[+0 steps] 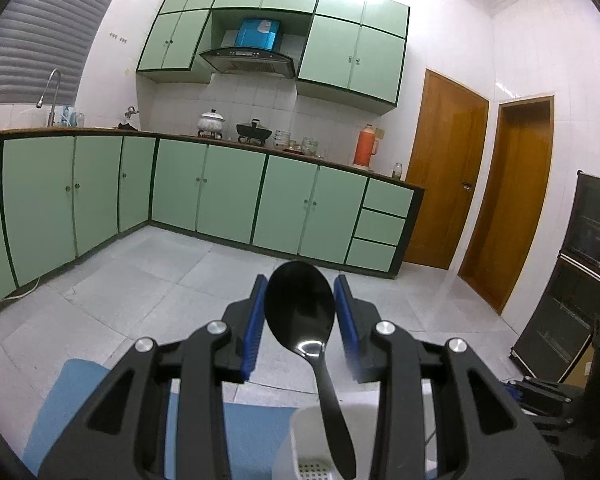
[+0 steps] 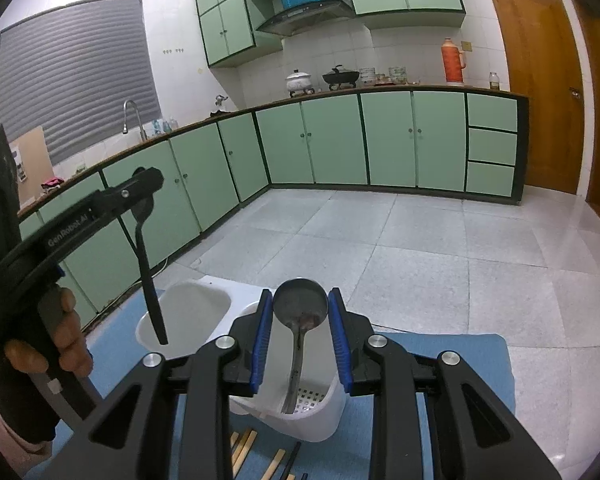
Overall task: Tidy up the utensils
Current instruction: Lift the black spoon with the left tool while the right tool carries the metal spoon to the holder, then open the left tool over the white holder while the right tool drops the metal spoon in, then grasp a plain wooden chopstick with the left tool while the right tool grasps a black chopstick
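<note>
1. Lowering both spoons handle-first is the job here. The left gripper (image 1: 300, 300) pinches the black spoon (image 1: 300, 304) by its bowl, handle tip inside the white holder (image 2: 300, 412), left compartment.
2. The right gripper (image 2: 300, 320) pinches the metal spoon (image 2: 300, 304); its handle is already down in the holder's right compartment.
3. I'd keep both upright and let go only near the bottom.

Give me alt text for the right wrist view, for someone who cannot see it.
The right gripper holds a metal spoon bowl-up, its handle reaching down into a white utensil holder on a blue mat. At left, the left gripper holds a black spoon over the holder's other compartment. Green kitchen cabinets line the background.
</note>
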